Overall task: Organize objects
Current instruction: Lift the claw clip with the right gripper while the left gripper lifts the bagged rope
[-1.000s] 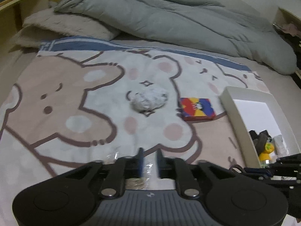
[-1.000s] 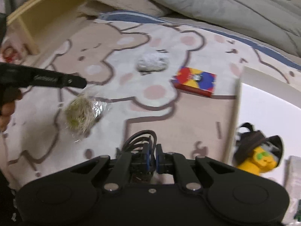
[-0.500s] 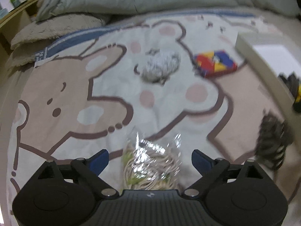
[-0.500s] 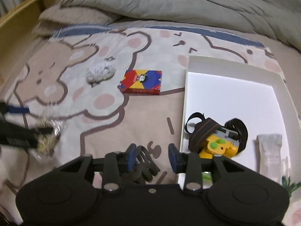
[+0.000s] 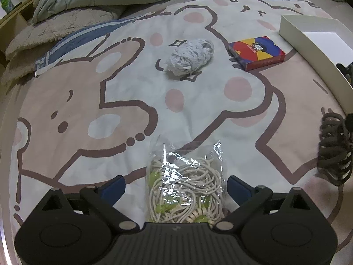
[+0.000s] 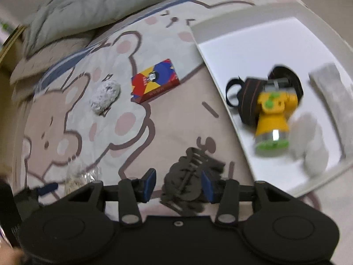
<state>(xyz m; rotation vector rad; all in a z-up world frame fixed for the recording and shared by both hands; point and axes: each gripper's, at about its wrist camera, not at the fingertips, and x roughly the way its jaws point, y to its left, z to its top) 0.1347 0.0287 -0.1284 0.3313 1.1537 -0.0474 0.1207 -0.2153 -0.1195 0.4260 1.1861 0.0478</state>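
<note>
Crinkly plastic bag of cord (image 5: pixel 185 183) lies on the blanket (image 5: pixel 132 84) between my wide-open left claw (image 5: pixel 175 184): light, slippery, so grip mid-bundle. Right claw (image 6: pixel 179 185), open, straddles a stiff dark hair clip (image 6: pixel 189 187) beside the white tray (image 6: pixel 253 44).

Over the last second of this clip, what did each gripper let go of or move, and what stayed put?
The left gripper, shut on the clear bag of cord a second ago, has opened; the bag now lies on the blanket between its fingers. The right gripper likewise opened, and the dark hair claw lies released beside the white tray. The foil ball and card box stayed put.
</note>
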